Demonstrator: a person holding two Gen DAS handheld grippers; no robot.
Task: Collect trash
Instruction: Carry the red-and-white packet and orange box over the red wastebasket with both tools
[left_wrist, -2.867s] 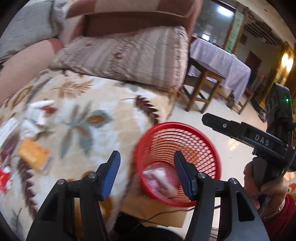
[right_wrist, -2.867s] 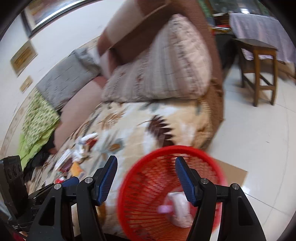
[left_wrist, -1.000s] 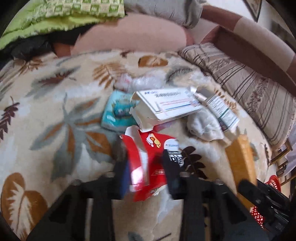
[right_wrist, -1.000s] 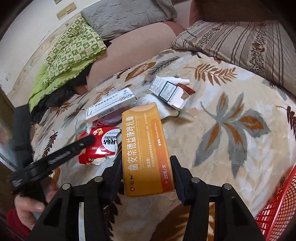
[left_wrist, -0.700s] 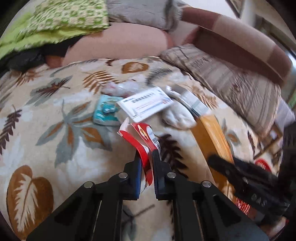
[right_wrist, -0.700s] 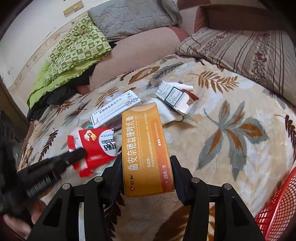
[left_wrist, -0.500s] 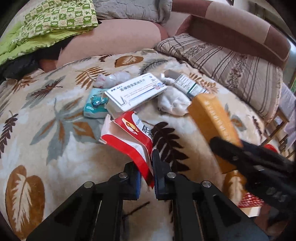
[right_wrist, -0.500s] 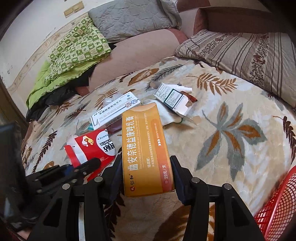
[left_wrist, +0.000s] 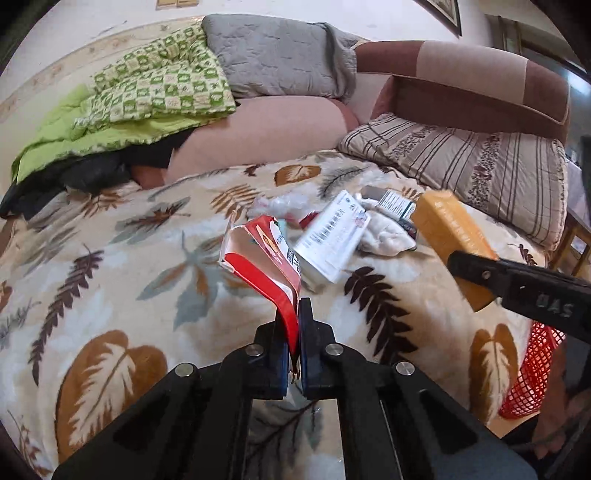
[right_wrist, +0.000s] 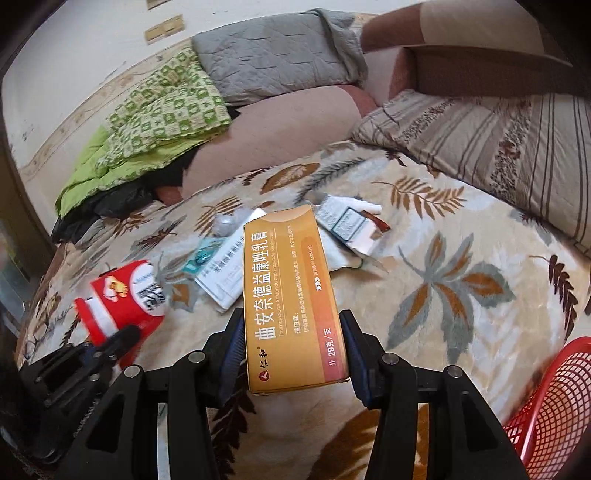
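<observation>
Grippers now hold trash lifted off the blanket (left_wrist: 110, 295). Left gripper (left_wrist: 291, 332) pinches a red packet (left_wrist: 266, 254); right gripper (right_wrist: 291, 354) clamps an orange box (right_wrist: 288, 295). Both seem ready for the red basket (right_wrist: 546, 410) at the blanket's right edge.

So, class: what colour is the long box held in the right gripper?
Orange-yellow, with a reddish band along one edge; the box shows best in the right wrist view.

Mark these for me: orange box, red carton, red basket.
orange box (right_wrist: 291, 295): right wrist view, middle of printed top face.
red carton (left_wrist: 271, 254): left wrist view, its red side panel.
red basket (right_wrist: 554, 406): right wrist view, mesh wall at lower right.
</observation>
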